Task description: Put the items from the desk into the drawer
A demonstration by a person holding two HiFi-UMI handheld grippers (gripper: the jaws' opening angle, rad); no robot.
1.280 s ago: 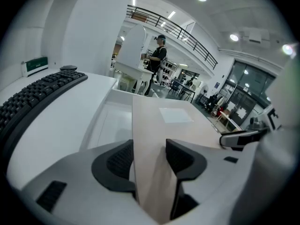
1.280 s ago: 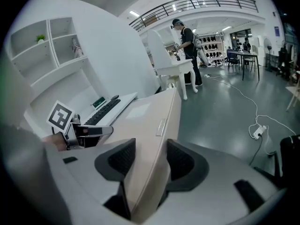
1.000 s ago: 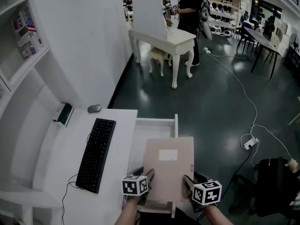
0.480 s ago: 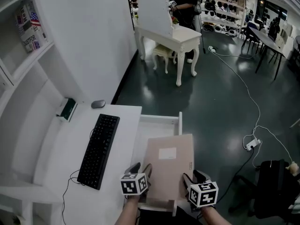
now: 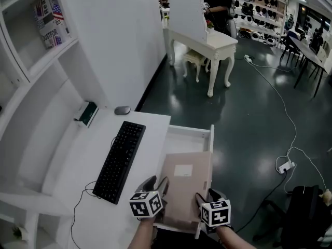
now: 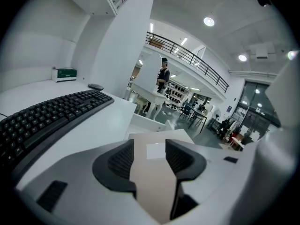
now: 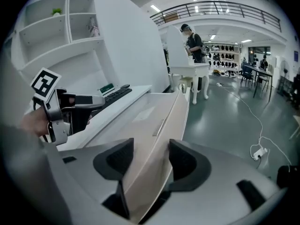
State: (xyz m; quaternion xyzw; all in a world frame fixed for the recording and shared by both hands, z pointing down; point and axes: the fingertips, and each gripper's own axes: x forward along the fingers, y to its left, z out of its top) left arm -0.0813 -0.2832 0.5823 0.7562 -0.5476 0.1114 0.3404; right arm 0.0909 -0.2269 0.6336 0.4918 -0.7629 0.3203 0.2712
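Observation:
A flat beige folder [image 5: 185, 183] with a white label lies tilted over the open white drawer [image 5: 190, 134], which is pulled out from the desk's right side. My left gripper [image 5: 155, 187] is shut on the folder's near left edge, and my right gripper [image 5: 204, 197] is shut on its near right edge. In the left gripper view the folder [image 6: 154, 172] fills the gap between the left gripper's [image 6: 149, 156] jaws. In the right gripper view the folder [image 7: 152, 135] runs edge-on through the right gripper [image 7: 149, 161] toward the drawer, with the left gripper [image 7: 61, 111] to the left.
On the white desk [image 5: 78, 165] lie a black keyboard [image 5: 122, 160], a grey mouse [image 5: 122, 110] and a green box [image 5: 87, 113]. Shelves [image 5: 36, 61] rise at the left. A white dressing table [image 5: 207, 43], a person [image 5: 218, 7], floor cables [image 5: 288, 165] and a black bag [image 5: 311, 211] lie beyond.
Both grippers and the folder have shifted a little left and lower, so the folder now lies inside the drawer's right wall instead of overhanging it. The head view has swung right.

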